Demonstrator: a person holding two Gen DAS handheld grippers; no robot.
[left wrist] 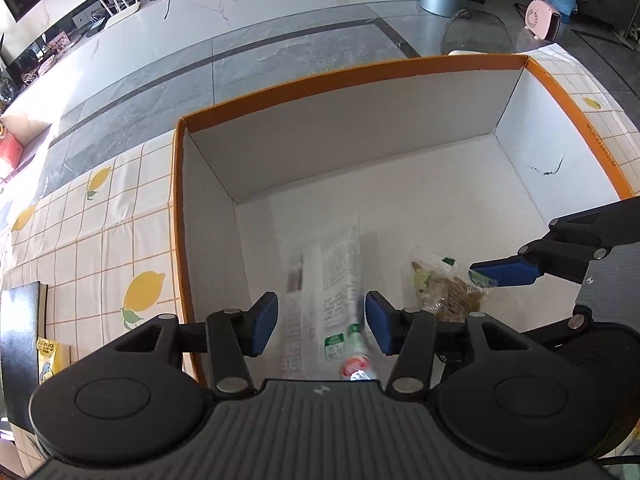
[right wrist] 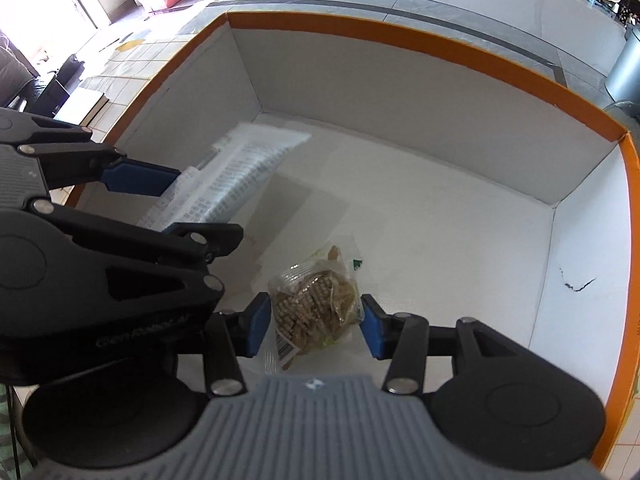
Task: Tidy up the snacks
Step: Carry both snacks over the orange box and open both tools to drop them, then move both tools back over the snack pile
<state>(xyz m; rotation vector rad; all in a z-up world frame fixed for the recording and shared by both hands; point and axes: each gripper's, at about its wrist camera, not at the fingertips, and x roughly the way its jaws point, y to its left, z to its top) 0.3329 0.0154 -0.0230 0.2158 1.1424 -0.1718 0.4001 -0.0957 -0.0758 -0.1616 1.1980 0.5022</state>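
We've got both grippers down in the orange-rimmed box (left wrist: 360, 76), left gripper (left wrist: 321, 322) spread around the blurry white packet (left wrist: 332, 276), right gripper (right wrist: 316, 326) spread around the clear cracker bag (right wrist: 316, 308), so 2 snacks look dropped in for sorting.

White packet (left wrist: 332, 280), seemingly motion-blurred.

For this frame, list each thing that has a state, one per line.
Orange-rimmed white cardboard box: open-topped, two packets inside.
Long white printed snack packet: blurred, between the left gripper fingers, untouched.
Clear packet of brown snacks: lying on the box floor.
Left gripper: open.
Right gripper: open, straddling the clear packet.
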